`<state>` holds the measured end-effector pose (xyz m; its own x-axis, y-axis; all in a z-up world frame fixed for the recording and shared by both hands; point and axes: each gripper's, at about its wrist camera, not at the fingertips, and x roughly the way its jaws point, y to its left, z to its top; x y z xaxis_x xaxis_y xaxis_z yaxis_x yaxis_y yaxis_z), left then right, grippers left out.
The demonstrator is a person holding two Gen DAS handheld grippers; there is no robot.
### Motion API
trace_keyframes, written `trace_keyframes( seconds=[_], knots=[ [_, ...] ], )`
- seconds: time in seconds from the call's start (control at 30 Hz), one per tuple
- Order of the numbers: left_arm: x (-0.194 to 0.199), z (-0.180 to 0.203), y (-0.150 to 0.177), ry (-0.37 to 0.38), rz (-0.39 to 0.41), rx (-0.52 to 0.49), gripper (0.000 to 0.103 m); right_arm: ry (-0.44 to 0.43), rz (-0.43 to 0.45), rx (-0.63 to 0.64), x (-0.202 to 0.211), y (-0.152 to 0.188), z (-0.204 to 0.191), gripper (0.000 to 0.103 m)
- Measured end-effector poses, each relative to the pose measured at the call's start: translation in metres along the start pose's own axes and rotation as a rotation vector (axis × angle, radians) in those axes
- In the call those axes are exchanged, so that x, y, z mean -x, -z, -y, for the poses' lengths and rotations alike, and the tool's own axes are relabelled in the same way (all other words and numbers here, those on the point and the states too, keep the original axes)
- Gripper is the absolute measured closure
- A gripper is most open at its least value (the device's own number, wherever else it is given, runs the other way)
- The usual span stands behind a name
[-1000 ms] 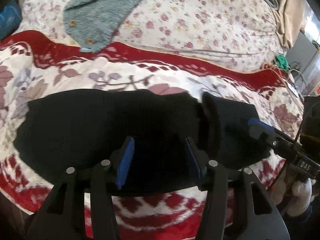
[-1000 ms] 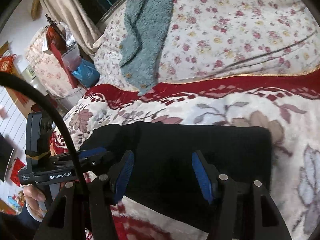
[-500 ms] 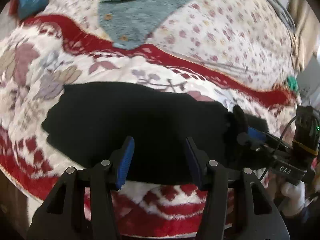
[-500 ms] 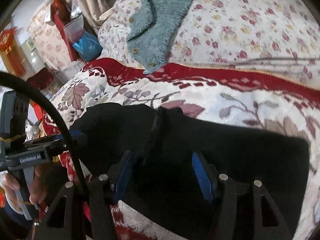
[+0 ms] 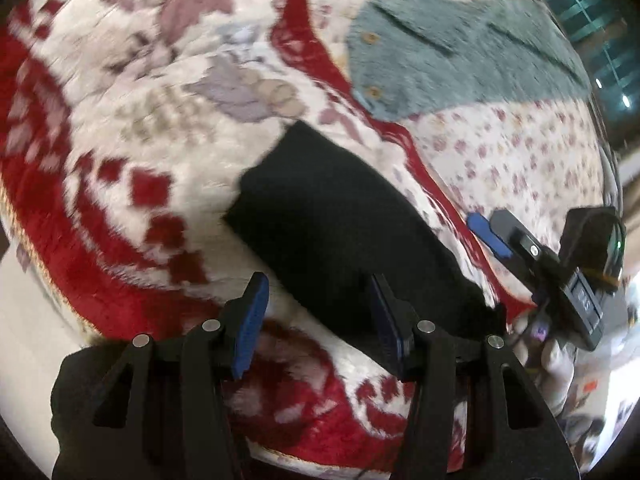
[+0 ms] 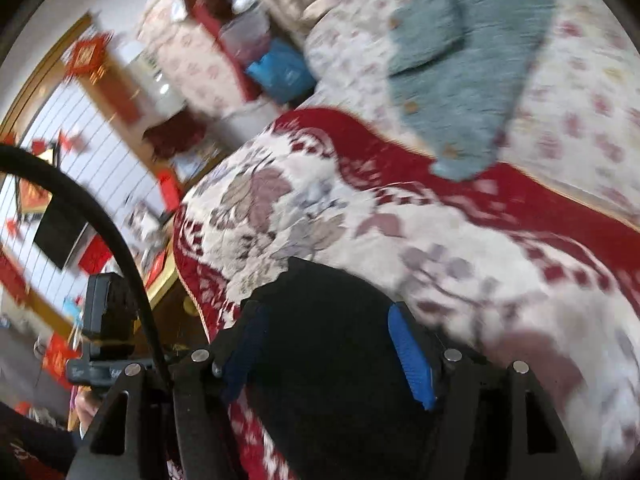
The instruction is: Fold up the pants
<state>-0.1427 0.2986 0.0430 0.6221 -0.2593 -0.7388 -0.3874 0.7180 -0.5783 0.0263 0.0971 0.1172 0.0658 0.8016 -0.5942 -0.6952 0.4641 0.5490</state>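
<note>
Black knit pants (image 5: 344, 236), folded compact, lying on the bed's red-and-cream blanket (image 5: 132, 184) just ahead of both tongs. Left tongs (image 5: 316, 320) apart, empty; right tongs (image 6: 332, 348) apart, jaws lately widening, nothing clamped. Risk: a careless sweep could snag the loose top layer and undo the fold.

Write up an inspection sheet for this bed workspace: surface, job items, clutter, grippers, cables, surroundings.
Surface: red and white floral blanket over a flowered sheet; both views are motion-blurred.
Job's things: black pants folded into a compact slab, lying flat on the blanket.
Clutter: teal fleece garment with buttons, on the sheet, apart from the pants.
Grippers: left gripper open, nothing gripped; right gripper open over the pants, its jaws have just been opening, nothing pinched between them.
Cables: black cable arcs across the right wrist view.
Surroundings: blue bag beside the bed, red decorations on the wall.
</note>
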Motion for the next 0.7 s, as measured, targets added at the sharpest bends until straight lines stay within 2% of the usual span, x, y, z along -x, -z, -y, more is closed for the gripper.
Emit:
trace_keyframes(
  seconds=[0.03, 0.07, 0.1, 0.23, 0.43, 0.47, 0.53, 0.6, 0.63, 0.7],
  knots=[
    [-0.002, -0.005, -0.002, 0.009, -0.003, 0.024, 0.050, 0.000, -0.026, 0.017, -0.013, -0.006, -0.003, 0.039],
    [-0.006, -0.010, -0.003, 0.023, -0.015, 0.051, 0.041, 0.001, -0.061, 0.042, -0.030, -0.013, -0.006, 0.038],
    [-0.009, -0.013, -0.006, 0.030, -0.022, 0.068, 0.038, 0.002, -0.093, 0.067, -0.044, -0.020, -0.008, 0.038],
    [-0.018, -0.018, -0.008, 0.050, -0.019, 0.099, 0.035, -0.005, -0.203, 0.139, -0.094, -0.040, -0.011, 0.038],
    [-0.028, -0.016, -0.010, 0.072, -0.002, 0.099, 0.021, -0.023, -0.391, 0.202, -0.157, -0.049, -0.009, 0.038],
    [-0.030, -0.015, -0.011, 0.069, 0.003, 0.099, 0.020, -0.028, -0.426, 0.203, -0.166, -0.047, -0.008, 0.039],
    [-0.031, -0.014, -0.013, 0.067, 0.021, 0.099, 0.020, -0.054, -0.420, 0.206, -0.174, -0.046, -0.009, 0.052],
    [-0.034, -0.013, -0.016, 0.088, 0.034, 0.078, 0.025, -0.033, -0.403, 0.240, -0.173, -0.044, -0.014, 0.073],
    [-0.035, -0.012, -0.018, 0.105, 0.034, 0.067, 0.052, -0.029, -0.388, 0.255, -0.169, -0.043, -0.018, 0.077],
    [-0.034, -0.010, -0.020, 0.133, 0.031, 0.047, 0.066, -0.035, -0.334, 0.265, -0.153, -0.043, -0.024, 0.086]
  ],
)
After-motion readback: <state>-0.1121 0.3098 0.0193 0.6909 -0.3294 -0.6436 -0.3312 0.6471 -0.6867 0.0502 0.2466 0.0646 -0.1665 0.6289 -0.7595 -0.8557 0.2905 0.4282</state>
